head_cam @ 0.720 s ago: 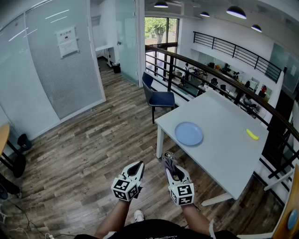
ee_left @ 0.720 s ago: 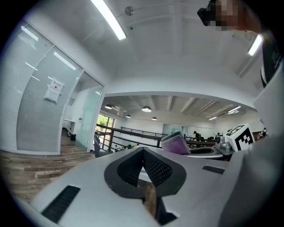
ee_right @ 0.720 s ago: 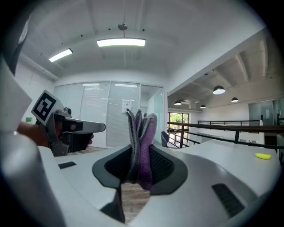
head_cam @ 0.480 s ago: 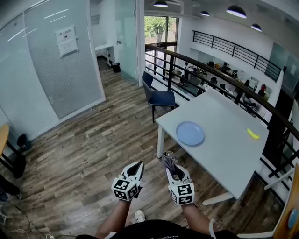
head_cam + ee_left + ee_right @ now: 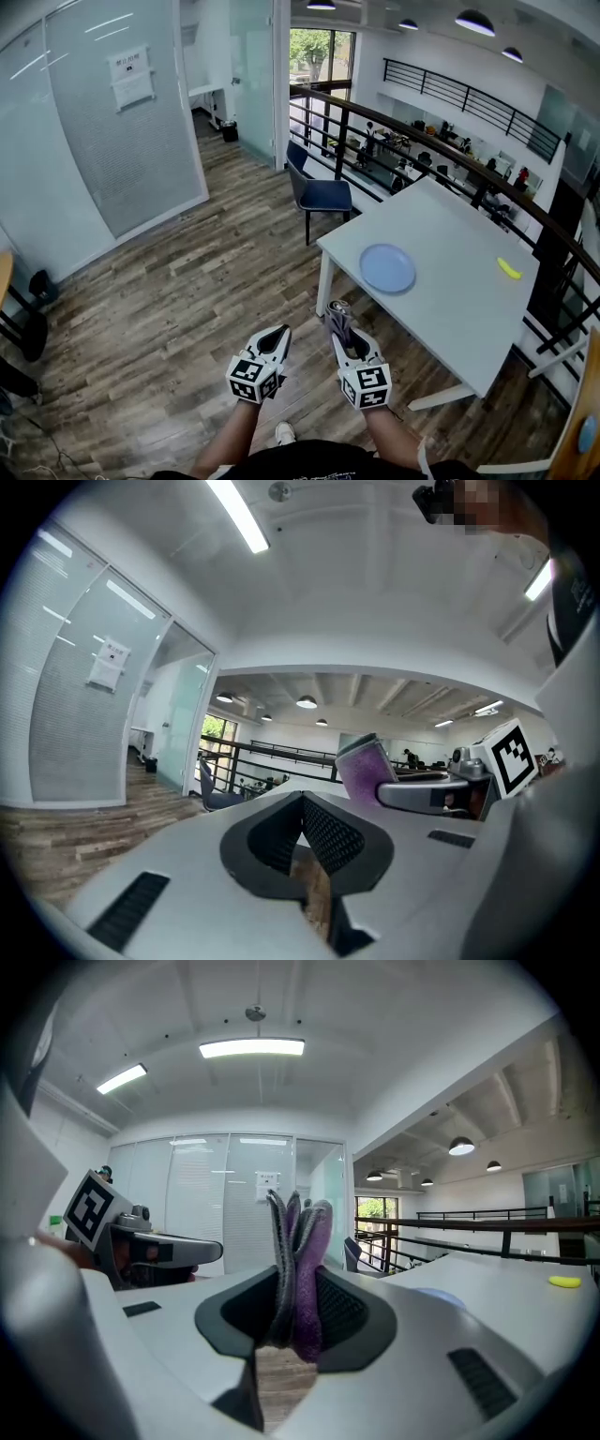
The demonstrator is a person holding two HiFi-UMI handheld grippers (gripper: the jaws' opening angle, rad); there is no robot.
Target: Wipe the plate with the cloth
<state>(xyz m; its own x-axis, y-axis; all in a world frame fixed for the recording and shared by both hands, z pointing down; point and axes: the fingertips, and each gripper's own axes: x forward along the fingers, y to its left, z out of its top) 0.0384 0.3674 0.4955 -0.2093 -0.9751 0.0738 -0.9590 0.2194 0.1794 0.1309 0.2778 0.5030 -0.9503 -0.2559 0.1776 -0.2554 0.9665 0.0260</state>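
Note:
A pale blue plate (image 5: 388,268) lies near the left edge of the white table (image 5: 459,300), ahead and to the right of both grippers. My right gripper (image 5: 339,323) is shut on a folded purple and grey cloth (image 5: 298,1269), which sticks up between its jaws; the cloth (image 5: 338,322) also shows in the head view and the cloth (image 5: 364,770) in the left gripper view. My left gripper (image 5: 278,334) is shut with nothing in it, its jaws pressed together. Both are held over the wooden floor, short of the table.
A small yellow object (image 5: 508,269) lies at the table's far right. A blue chair (image 5: 317,195) stands behind the table's near corner. A black railing (image 5: 441,150) runs behind the table, glass walls (image 5: 112,122) stand to the left, and wooden flooring (image 5: 169,309) lies below.
The view has shifted slightly; the table and plate sit a little further right and closer. Both grippers keep their pose and grip.

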